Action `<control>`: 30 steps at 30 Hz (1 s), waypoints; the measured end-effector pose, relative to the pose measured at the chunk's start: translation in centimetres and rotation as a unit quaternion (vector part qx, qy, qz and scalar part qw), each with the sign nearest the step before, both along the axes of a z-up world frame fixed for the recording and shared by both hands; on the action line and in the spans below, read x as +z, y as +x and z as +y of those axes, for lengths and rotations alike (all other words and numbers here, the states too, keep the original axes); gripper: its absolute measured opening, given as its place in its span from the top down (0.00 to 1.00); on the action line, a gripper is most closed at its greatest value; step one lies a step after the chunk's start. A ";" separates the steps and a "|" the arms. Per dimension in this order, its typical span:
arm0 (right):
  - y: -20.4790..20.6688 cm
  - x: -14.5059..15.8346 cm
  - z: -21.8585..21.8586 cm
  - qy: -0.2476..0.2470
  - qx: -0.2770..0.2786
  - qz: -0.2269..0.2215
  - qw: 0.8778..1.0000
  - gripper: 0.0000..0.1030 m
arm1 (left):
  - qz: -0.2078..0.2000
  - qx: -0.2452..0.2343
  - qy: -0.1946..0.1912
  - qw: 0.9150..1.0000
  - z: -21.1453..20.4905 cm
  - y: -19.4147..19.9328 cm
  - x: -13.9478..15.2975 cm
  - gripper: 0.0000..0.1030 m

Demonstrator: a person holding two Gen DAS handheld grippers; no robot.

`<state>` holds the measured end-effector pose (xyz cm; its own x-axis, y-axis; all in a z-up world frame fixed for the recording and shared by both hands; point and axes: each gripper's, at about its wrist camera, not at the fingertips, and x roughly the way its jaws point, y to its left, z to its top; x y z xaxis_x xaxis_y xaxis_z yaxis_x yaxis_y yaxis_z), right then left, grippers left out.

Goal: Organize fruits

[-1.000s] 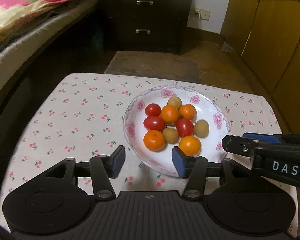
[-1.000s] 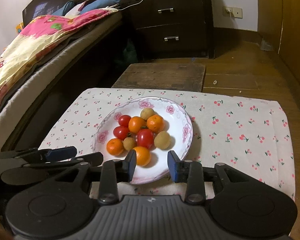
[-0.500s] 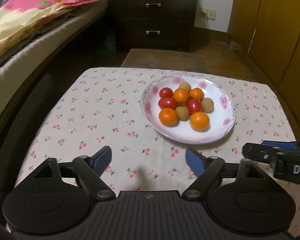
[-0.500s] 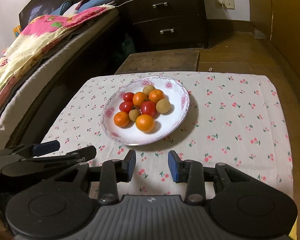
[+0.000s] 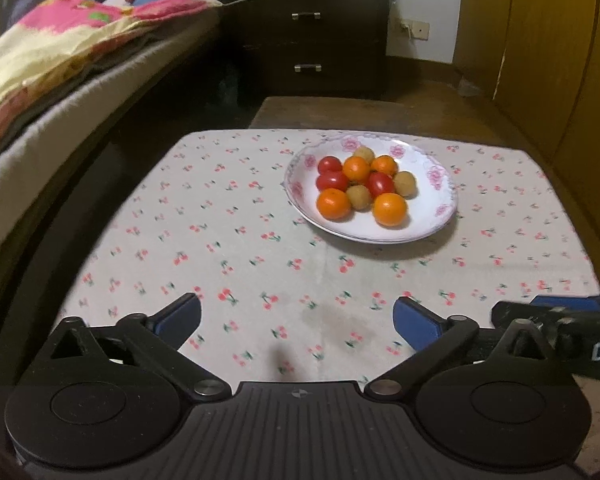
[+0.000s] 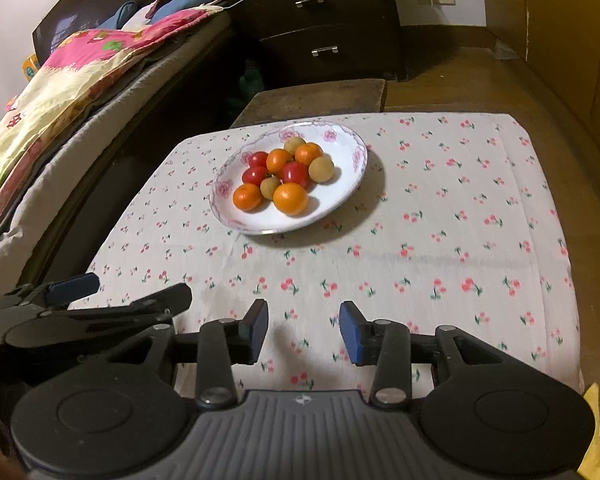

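Ok, both grippers hang over the near edge of the cherry-print cloth (image 5: pixel 228 216), well short of the plate (image 5: pixel 440 184).

Left gripper (image 5: pixel 296 320): jaws opening, now spread very wide, nothing btwn them, only cloth below. Blue pads (image 5: pixel 180 316) clear of everything.

Right gripper (image 6: pixel 303 330): jaws opening too, but gap is narrow, nothing btwn pads, just cloth underneath. In the left wrist view its fingers poke in from the right edge, just beside the left gripper's right finger.

Fruit: all on the white floral-rim plate, far half of the cloth, left of centre in the right wrist view. Clustered and touching: 4 oranges, e.g. front one (image 6: pixel 290 199), 3 red cherry tomatoes (image 6: pixel 294 172), 3 tan round fruits (image 6: pixel 321 169), type unclear. Front-right part of plate is bare.

Bg: bed w/ pink/yellow blanket (image 6: pixel 80 72) on the left, dark 2-drawer nightstand (image 6: pixel 324 28) beyond, low wooden bench (image 6: pixel 312 98) right behind the cloth, wood cabinet doors (image 5: pixel 540 52) on the right.
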<state>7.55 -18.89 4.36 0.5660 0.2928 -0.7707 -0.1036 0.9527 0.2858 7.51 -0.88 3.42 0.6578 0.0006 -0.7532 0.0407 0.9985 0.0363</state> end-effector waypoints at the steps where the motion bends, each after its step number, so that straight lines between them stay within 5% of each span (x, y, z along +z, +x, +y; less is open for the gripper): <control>1: -0.3 0.0 0.0 0.000 -0.001 0.000 1.000 0.61 | -0.001 -0.001 -0.003 1.000 -0.1 -0.3 0.1 0.00; 30: -6.8 -0.6 0.2 -0.012 -0.009 0.016 1.000 0.59 | 0.025 -0.005 0.027 0.999 -0.1 -6.0 -1.3 0.00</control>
